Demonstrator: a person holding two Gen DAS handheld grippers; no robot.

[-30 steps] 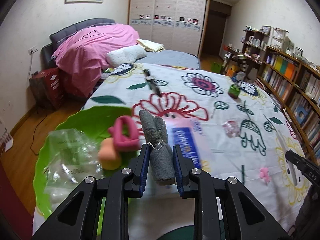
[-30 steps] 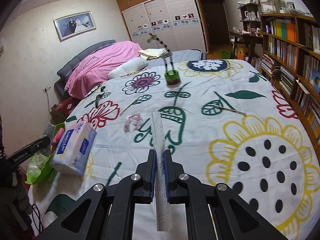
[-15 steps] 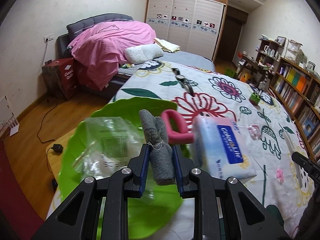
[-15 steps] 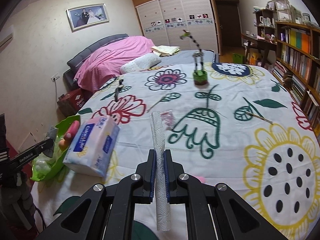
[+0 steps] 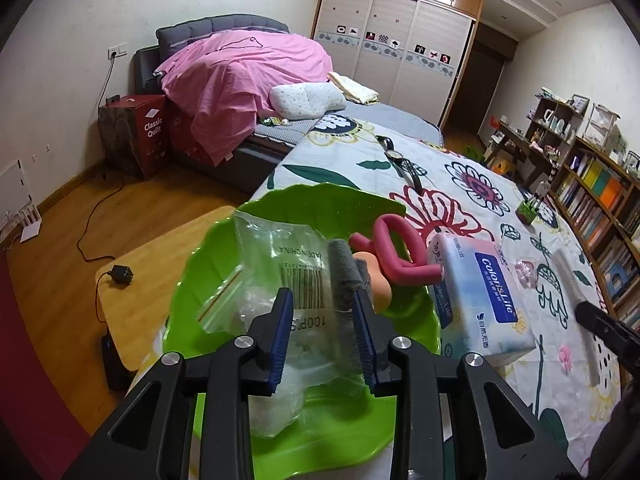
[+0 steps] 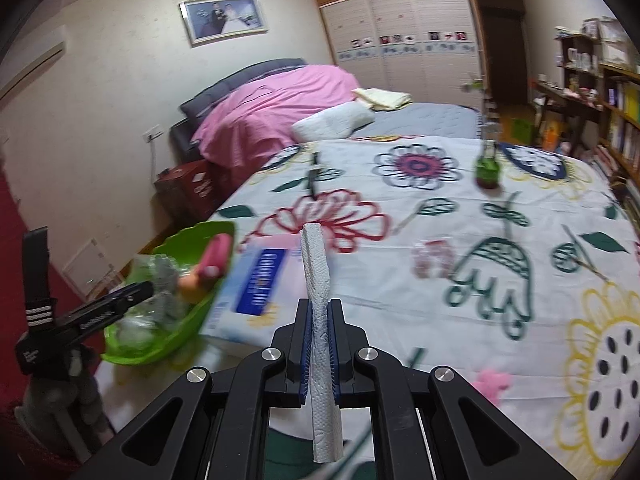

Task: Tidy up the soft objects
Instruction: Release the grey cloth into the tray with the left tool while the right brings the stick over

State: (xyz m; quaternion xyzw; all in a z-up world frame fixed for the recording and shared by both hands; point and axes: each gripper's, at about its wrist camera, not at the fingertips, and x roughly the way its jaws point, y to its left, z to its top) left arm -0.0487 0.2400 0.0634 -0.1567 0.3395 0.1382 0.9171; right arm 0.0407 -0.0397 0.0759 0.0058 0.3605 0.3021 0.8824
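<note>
Now the left tongs (image 5: 324,326) hang over the green bowl (image 5: 304,204), where a second ago they were still out over the flowered sheet (image 5: 472,168). Their jaws are opening: the left pad stands clear, while the grey cloth (image 5: 345,272) leans against the right pad only, no longer pinched from both sides as before. The bowl has filled the view since then; the tissue pack (image 5: 480,292) now lies just right of it, touching its rim.

The right tongs (image 6: 319,344) are clamped tight on one rolled paper towel (image 6: 318,280), which sticks up between the pads and hangs out below them. That grip matches the earlier frames; the tongs have swung toward the bowl side, so the bowl and pack sit closer.

Count: one bowl, holding one clear bag (image 5: 276,280), one pink foam loop (image 5: 400,256) and one orange sponge (image 5: 374,280); one grey cloth; one towel roll; one tissue pack; one watch (image 5: 400,160) on the sheet.
</note>
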